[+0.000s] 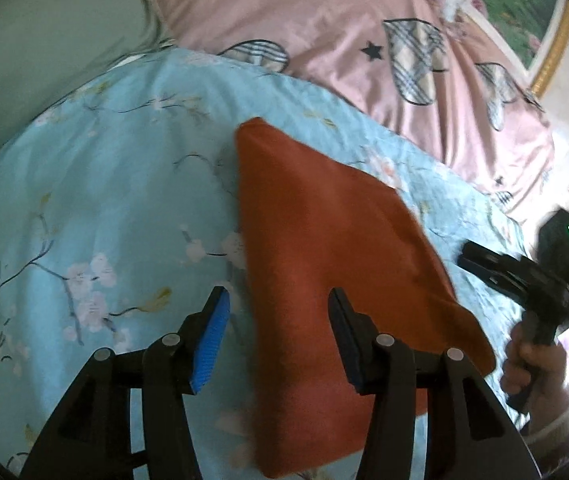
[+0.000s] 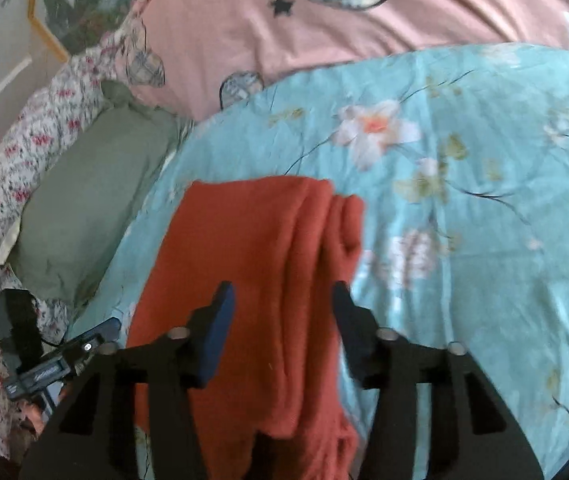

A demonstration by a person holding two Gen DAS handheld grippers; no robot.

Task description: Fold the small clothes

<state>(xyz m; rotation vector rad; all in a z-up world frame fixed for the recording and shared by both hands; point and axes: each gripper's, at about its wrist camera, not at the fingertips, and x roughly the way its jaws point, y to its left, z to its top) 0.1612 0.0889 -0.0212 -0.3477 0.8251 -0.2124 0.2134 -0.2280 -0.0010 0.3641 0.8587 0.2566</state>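
2 hand-held grippers hover over 1 rust-orange garment point(image 1: 324, 248) lying on a light blue floral bedspread point(image 1: 104, 200). In the left wrist view the garment fills the centre and lower middle of the frame, already narrowed into a long folded panel. The left gripper point(image 1: 280, 340) has its jaws spread wide and holds nothing — the cloth's left edge lies under the gap between them. In the right wrist view the garment point(image 2: 252, 264) runs from mid-frame to the bottom, with stacked lengthwise folds along its right side. The right gripper point(image 2: 284, 332) is likewise spread wide and empty, poised above those folds. A pink patterned quilt point(image 1: 364, 60) fills the top of both views; a green pillow point(image 2: 84, 192) sits at left in the right wrist view.

The lengthwise fold looks finished. The next move probably calls for pinching one short end and carrying it over to the other — both views are blurred.
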